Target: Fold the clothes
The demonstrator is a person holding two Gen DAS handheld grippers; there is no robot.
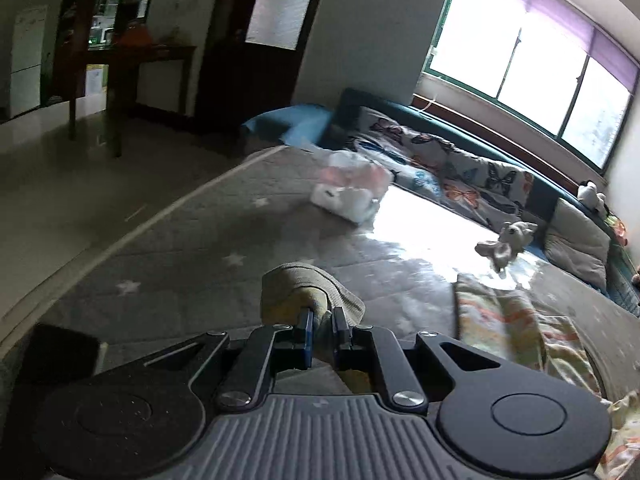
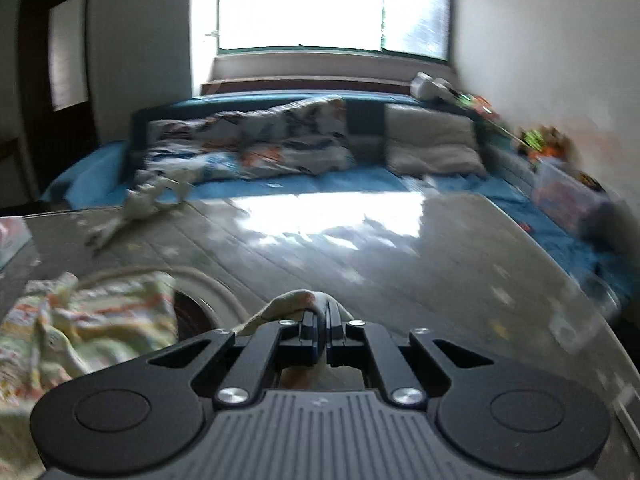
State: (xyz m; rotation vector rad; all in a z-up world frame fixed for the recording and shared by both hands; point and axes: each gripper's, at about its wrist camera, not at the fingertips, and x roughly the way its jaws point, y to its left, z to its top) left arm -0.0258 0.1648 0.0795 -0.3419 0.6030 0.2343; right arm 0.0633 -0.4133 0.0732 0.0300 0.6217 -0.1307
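left gripper (image 1: 322,316): pinched tight on a fold of the patterned garment (image 1: 516,320)
right gripper (image 2: 323,316): clamped on another bit of it
surface: grey star mat (image 1: 192,248)

Your right wrist view is smeared with motion blur, so the toys (image 2: 548,144) along the wall stay unreadable. The patterned garment (image 1: 520,328) runs off the left wrist view's right edge.

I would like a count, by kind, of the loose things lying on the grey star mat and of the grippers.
Patterned garment: 1
Grey toy animal: 1
White and pink plastic bag: 1
Grippers: 2, left gripper, right gripper
Total: 5
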